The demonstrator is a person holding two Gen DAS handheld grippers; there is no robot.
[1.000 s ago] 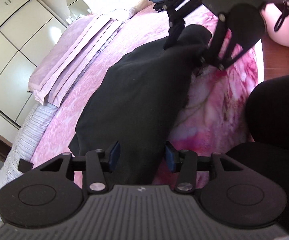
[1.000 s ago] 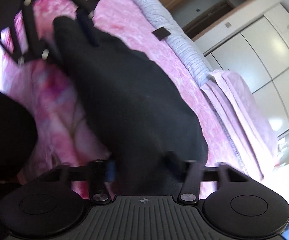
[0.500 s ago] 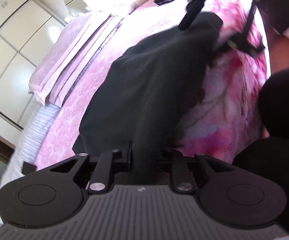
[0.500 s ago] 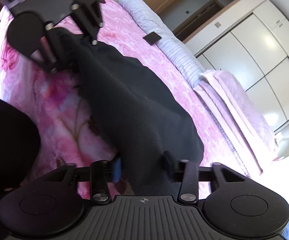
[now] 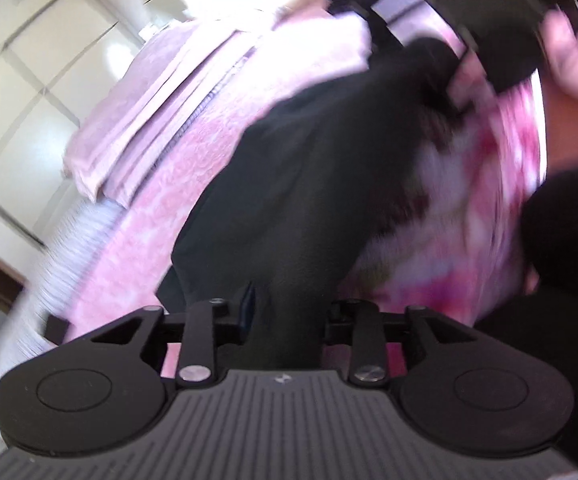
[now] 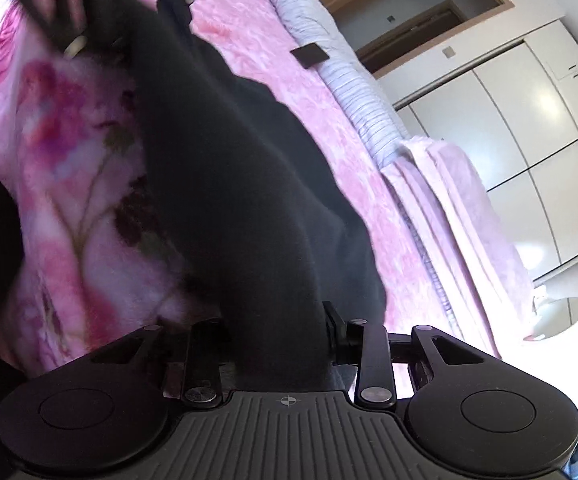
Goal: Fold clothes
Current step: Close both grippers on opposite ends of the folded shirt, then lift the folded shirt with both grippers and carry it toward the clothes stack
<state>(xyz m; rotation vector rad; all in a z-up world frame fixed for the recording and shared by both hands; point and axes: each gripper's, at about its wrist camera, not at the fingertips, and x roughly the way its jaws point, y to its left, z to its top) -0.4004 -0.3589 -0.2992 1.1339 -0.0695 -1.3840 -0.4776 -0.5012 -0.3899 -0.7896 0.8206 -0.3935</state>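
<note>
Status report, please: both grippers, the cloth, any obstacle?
Left gripper shut on black garment. Right gripper shut on it too. Garment stretched between them over pink bedspread. No obstacle visible.

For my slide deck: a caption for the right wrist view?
Right gripper clamps a black garment stretched over a pink floral blanket toward the left gripper.

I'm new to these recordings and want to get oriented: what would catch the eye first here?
A black garment stretches across the middle of both views, one end clamped in the left gripper, the other in the right gripper. Under it lies a bright pink floral blanket on the bed, with a folded lilac blanket beside white wardrobe doors.
</note>
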